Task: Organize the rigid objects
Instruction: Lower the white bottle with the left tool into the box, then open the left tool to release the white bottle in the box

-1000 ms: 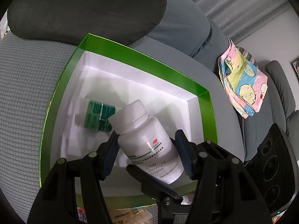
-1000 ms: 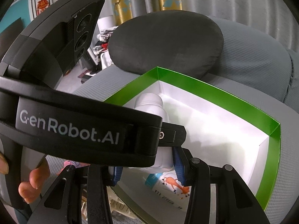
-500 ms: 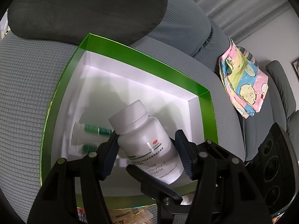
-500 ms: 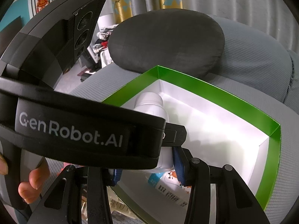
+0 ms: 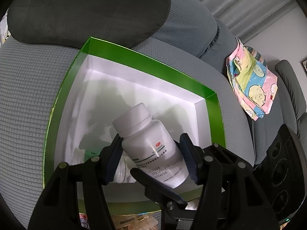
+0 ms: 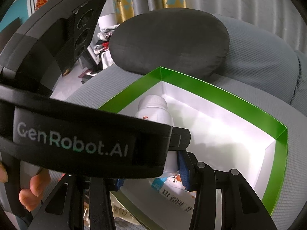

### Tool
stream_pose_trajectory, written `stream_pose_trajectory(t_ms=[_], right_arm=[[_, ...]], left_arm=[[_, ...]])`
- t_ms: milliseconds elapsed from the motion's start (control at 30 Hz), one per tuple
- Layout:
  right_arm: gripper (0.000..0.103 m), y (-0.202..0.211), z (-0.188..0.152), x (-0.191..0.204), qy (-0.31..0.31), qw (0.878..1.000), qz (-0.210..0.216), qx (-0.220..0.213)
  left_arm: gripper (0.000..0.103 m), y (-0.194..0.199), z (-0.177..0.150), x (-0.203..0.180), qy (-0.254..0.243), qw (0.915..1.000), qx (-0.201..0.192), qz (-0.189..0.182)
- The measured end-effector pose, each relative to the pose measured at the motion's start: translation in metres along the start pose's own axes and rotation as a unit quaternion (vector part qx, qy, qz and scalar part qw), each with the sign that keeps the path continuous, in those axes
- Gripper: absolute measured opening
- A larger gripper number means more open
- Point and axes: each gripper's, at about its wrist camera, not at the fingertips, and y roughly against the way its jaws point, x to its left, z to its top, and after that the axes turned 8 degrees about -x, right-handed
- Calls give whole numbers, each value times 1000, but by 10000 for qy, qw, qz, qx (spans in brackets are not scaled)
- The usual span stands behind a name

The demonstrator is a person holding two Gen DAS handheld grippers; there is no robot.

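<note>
My left gripper (image 5: 151, 140) is shut on a white pill bottle (image 5: 145, 134), held tilted over a green box with a white inside (image 5: 153, 61). A small green-labelled bottle (image 5: 90, 153) lies on the box floor at the near left, half hidden behind my left finger. In the right wrist view the same white bottle (image 6: 155, 109) shows above the left gripper's black housing (image 6: 76, 140), which crosses the picture. My right gripper (image 6: 151, 180) is below it. Its blue pads flank a white container with a fox picture (image 6: 172, 189), whose left side is hidden.
The box (image 6: 220, 94) rests on a grey sofa seat (image 5: 25, 95), with a dark cushion (image 5: 86, 9) right behind it. A colourful cloth (image 5: 251, 84) hangs over the seat at the right. Small packets (image 5: 134, 222) lie at the box's near edge. A person's fingers (image 6: 32, 187) hold the left gripper.
The small green-labelled bottle has rolled across the box floor toward the near left corner. Both grippers and what they hold have stayed where they were.
</note>
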Motion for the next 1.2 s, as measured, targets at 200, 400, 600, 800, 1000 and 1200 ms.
stream_pose_trajectory(t_ms=[200,400,600,800,1000,1200], right_arm=[[48,0,1,-2,-58,10000,-27,34],[51,2,1,-5,-125,9999,-107,48],[54,16,-4,-11,-192,9997,-170,-37],[54,41,-11,-20,-336,9987,-316,-232],[54,76,-25,-26,-585,9965,-367,-480],[54,106,-41,-25,-783,9943,-331,-636]], left_arm=[[60,-2,2,-1,-10,10000,39,62],[84,0,2,0,7,9996,-39,280],[87,11,3,0,14,9990,-204,387],[89,26,-3,-8,-217,9975,-417,519],[89,47,-16,-21,-436,9947,-684,629],[89,75,-40,-38,-720,9901,-935,764]])
